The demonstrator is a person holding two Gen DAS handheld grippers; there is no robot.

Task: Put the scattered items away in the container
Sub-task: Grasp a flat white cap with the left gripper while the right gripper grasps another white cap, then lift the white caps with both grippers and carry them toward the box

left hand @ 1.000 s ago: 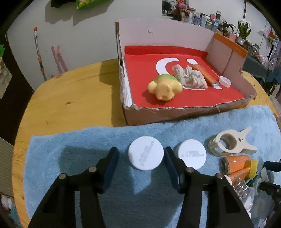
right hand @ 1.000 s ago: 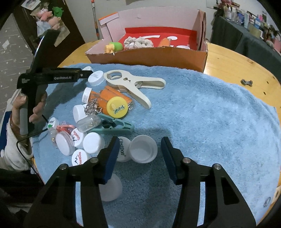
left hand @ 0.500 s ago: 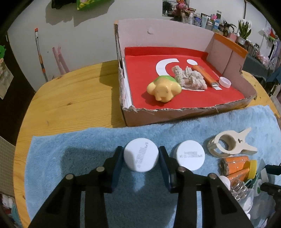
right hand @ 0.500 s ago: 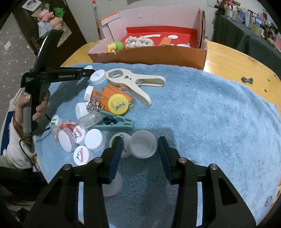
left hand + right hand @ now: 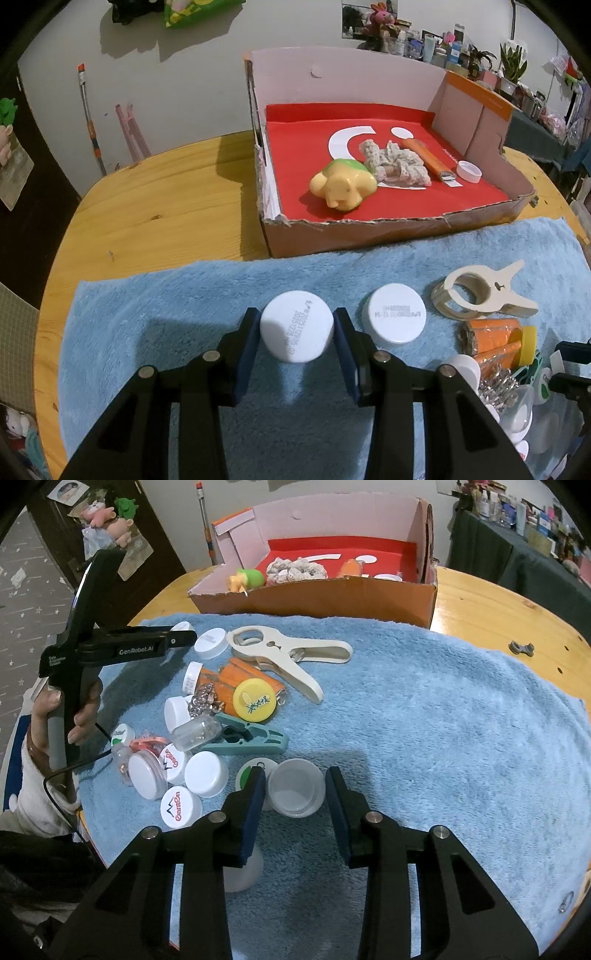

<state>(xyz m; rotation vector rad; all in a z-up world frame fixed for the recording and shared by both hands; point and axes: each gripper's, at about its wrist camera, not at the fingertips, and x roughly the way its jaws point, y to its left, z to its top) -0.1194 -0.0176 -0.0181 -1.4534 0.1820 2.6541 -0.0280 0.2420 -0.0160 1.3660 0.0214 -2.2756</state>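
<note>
Left gripper [image 5: 296, 334] is clamped on a white bottle cap [image 5: 296, 331], date-stamped face up, over the blue towel [image 5: 166, 314]. Right gripper [image 5: 295, 794] has just been closing around an upturned translucent cap [image 5: 296, 792]; the left pad looks touching, a sliver shows at the right pad, so the grip is judged not yet firm. The cardboard box [image 5: 354, 232] lies straight ahead of both, past the towel's far edge. Left cap is judged nearer to it. Caps are round, so no long axis matters.
</note>
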